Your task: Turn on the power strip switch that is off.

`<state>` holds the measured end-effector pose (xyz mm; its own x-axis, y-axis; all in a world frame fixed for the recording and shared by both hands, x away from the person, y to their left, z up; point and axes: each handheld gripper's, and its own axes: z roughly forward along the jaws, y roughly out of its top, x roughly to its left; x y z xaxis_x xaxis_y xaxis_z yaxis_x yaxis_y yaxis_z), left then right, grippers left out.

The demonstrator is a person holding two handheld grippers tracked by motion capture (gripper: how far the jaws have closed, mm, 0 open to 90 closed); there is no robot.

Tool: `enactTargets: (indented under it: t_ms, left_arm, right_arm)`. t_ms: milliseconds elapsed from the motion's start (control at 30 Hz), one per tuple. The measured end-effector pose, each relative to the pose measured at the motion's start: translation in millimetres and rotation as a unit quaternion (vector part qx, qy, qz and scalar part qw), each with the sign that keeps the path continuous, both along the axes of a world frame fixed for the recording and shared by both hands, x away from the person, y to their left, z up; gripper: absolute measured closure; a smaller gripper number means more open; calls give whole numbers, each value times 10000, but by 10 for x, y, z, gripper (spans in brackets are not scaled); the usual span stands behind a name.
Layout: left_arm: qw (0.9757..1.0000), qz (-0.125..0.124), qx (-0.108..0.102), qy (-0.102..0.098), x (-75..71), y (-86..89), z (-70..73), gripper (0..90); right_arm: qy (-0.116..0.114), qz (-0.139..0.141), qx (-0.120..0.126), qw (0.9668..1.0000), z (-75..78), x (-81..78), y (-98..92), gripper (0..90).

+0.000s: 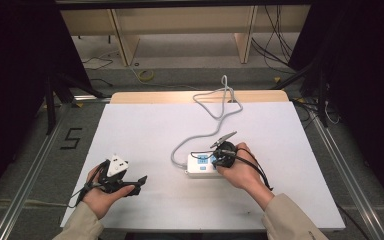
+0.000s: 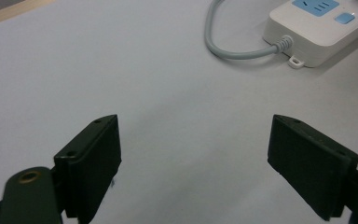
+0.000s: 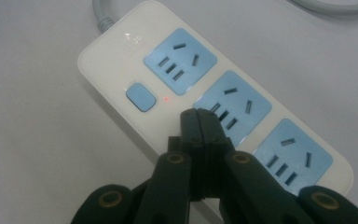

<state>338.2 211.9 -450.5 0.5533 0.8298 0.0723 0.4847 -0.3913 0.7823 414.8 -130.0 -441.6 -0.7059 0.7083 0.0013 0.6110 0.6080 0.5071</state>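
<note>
I have the right gripper (image 3: 199, 116), jaws pressed together and empty, over the power strip (image 3: 121, 70) lying mid-surface, just beside its blue switch (image 3: 141, 97). I'd aim squarely at the switch and press straight down. My left gripper (image 2: 193, 158) waits wide open, empty.

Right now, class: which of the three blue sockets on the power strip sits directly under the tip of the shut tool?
The middle socket. The right tool's closed tip overlaps its near corner, while the socket beside the switch and the socket at the far end lie clear of it.
</note>
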Motion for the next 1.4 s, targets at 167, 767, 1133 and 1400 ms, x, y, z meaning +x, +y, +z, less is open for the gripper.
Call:
enactTargets:
  t_ms: [167, 767, 1133, 1400]
  left_arm:
    - [10000, 0, 5, 1, 0, 1, 0, 170]
    - [10000, 4, 13, 5, 3, 1, -3, 169]
    - [10000, 4, 6, 14, 7, -5, -6, 169]
    - [10000, 8, 11, 18, 8, -6, -8, 169]
  right_arm:
    - [45, -4, -22, 10000, 5, 11, 4, 900]
    - [94, -30, -86, 9999, 10, 15, 24, 900]
    - [126, -41, -56, 9999, 8, 21, 17, 900]
    - [150, -95, -36, 9998, 3, 23, 16, 900]
